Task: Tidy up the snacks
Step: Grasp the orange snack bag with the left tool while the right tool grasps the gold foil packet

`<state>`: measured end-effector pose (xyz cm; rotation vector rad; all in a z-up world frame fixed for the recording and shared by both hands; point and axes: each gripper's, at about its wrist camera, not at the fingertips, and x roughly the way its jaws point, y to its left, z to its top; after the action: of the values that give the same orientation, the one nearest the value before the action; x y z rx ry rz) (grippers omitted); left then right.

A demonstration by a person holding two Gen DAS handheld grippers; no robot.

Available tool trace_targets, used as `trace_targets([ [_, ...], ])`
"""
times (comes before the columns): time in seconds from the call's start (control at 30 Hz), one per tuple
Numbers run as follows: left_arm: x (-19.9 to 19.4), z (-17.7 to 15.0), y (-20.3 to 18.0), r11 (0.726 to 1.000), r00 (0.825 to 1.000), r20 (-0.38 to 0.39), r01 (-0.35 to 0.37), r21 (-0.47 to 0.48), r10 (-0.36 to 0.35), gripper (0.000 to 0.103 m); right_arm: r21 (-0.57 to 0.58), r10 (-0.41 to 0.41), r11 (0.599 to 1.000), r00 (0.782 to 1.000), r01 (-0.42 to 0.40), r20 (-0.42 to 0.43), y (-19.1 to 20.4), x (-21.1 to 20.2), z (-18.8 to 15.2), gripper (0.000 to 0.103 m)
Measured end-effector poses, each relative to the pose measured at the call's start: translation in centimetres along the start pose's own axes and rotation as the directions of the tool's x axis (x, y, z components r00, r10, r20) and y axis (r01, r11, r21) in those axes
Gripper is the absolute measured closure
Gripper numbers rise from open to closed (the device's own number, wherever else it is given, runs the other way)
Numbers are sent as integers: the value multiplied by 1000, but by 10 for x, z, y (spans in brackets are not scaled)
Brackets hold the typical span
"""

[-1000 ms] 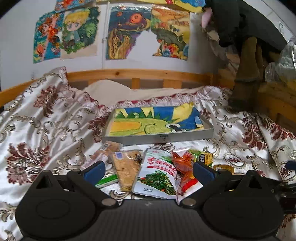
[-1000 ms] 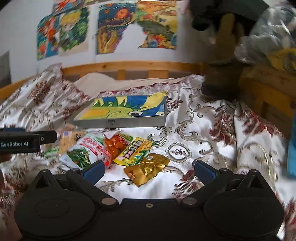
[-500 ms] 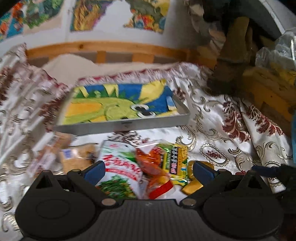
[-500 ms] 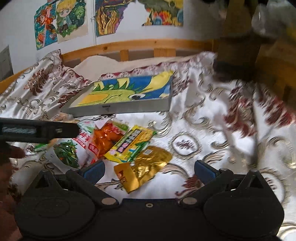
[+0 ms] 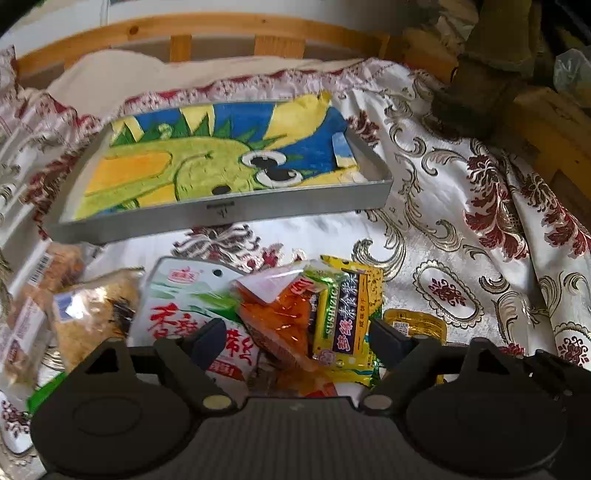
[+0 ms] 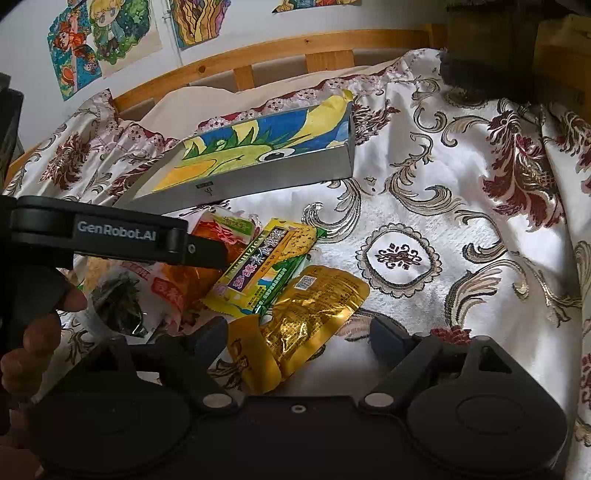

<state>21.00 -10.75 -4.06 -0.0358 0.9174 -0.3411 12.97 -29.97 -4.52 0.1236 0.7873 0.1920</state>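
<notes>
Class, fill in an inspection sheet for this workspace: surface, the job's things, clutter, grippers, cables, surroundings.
Surface: white floral bedspread, wrinkled.
Job's things: grey rectangular tray lined with a cartoon drawing, no snacks inside; in front of it lie a gold foil pouch, yellow-green packet, orange packet, white packet with red lettering, clear pack of brown floss.
Clutter: dark garments at the bed's corner.
Grippers: left gripper and right gripper open, just narrowing, gripping nothing.
Cables: nothing seen.
Surroundings: wooden bed rail, wall drawings.
</notes>
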Motion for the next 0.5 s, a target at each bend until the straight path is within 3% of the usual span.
trace_targets([
  [0.27, 16, 7, 9, 998, 998, -45, 45, -39, -46, 32, 11, -6, 1000, 1000, 6, 4, 4, 15, 0, 26],
  [0.5, 23, 11, 30, 984, 995, -46, 85, -157, -93, 46, 33, -27, 999, 999, 27, 18, 3, 14, 1, 48],
])
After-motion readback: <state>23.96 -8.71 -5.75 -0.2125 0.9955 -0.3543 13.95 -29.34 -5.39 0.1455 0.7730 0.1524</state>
